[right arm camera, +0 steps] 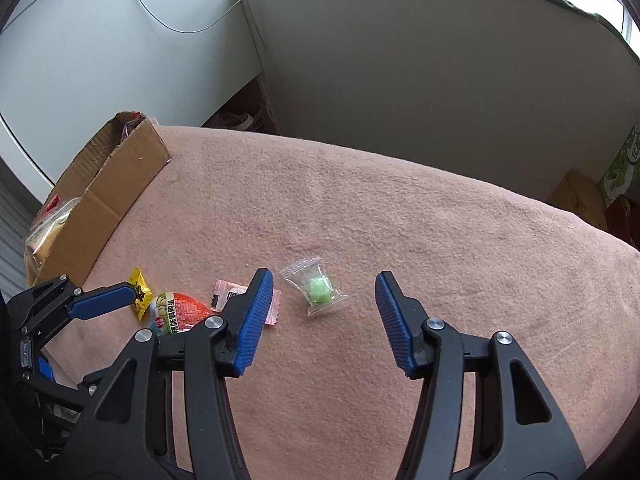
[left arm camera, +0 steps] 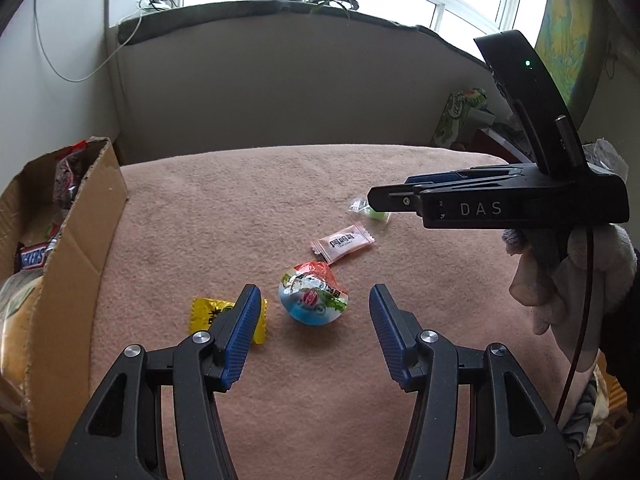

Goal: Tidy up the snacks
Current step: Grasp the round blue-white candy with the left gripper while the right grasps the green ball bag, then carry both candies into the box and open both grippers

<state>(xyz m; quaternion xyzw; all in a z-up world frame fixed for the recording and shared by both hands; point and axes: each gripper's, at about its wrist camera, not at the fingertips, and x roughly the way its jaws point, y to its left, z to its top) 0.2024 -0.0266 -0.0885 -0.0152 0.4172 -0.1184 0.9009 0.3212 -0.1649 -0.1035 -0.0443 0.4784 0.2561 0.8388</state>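
Pink-covered tabletop (left arm camera: 280,200): left gripper (left arm camera: 314,308), fingers spread, is flanking the round snack (left arm camera: 313,300); right gripper (right arm camera: 324,304), fingers spread, is flanking the green candy (right arm camera: 318,291).

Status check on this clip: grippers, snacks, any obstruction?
Left hand-held gripper open, round snack between fingers. Right hand-held gripper open over green candy. Box left; nothing blocking.

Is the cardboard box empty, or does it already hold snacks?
It holds snacks. The box stands open, and a Snickers bar and other wrapped packets show inside.
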